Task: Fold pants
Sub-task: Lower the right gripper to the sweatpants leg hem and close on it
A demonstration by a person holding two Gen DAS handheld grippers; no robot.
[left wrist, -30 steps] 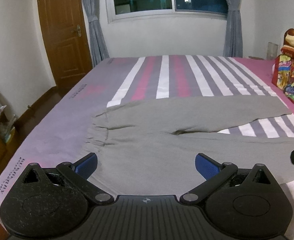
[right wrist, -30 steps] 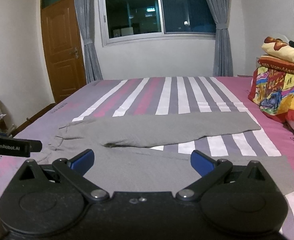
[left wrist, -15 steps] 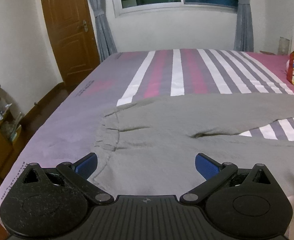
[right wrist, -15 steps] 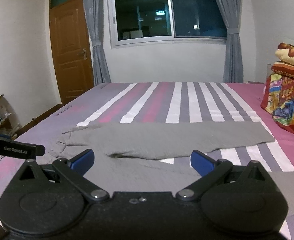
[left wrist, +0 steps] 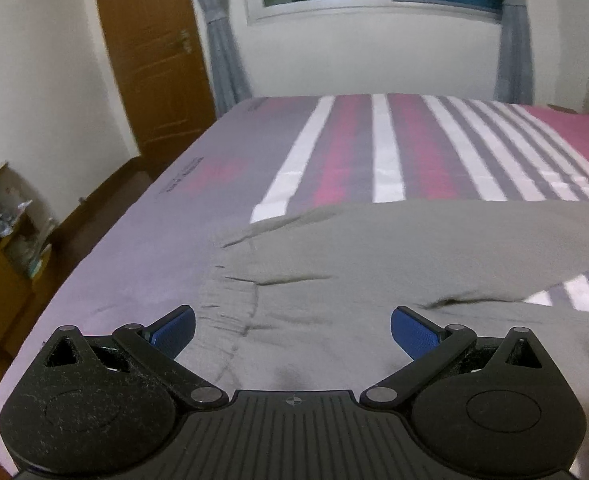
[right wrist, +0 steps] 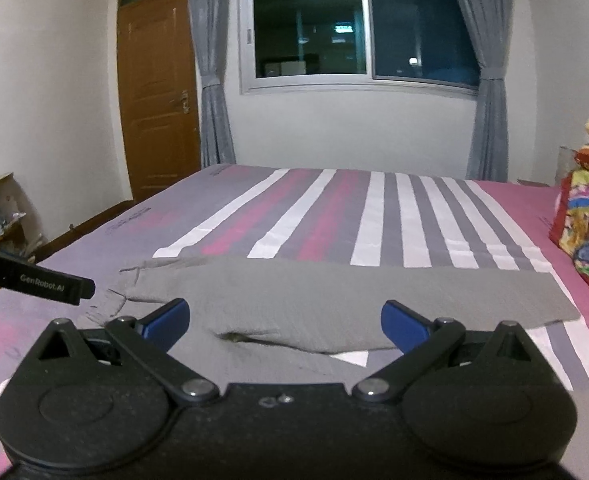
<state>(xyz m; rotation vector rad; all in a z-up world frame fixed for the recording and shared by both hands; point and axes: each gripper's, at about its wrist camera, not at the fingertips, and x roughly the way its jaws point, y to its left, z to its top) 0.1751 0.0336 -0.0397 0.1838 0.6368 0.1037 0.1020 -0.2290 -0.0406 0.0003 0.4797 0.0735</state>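
Two grippers hover low over the striped bed (right wrist: 374, 216), both pointing toward the window wall – the left gripper (left wrist: 292, 330) and right gripper (right wrist: 285, 320) each spread wide, gripping nothing. The grey pants (left wrist: 374, 264) lie flat beneath and ahead – waistband (left wrist: 226, 300) by the left gripper, legs stretching rightward

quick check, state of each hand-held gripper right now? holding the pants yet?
Left hand-held gripper: open, holding nothing, above the waistband end of the gray pants.
Right hand-held gripper: open, holding nothing, above the pants.
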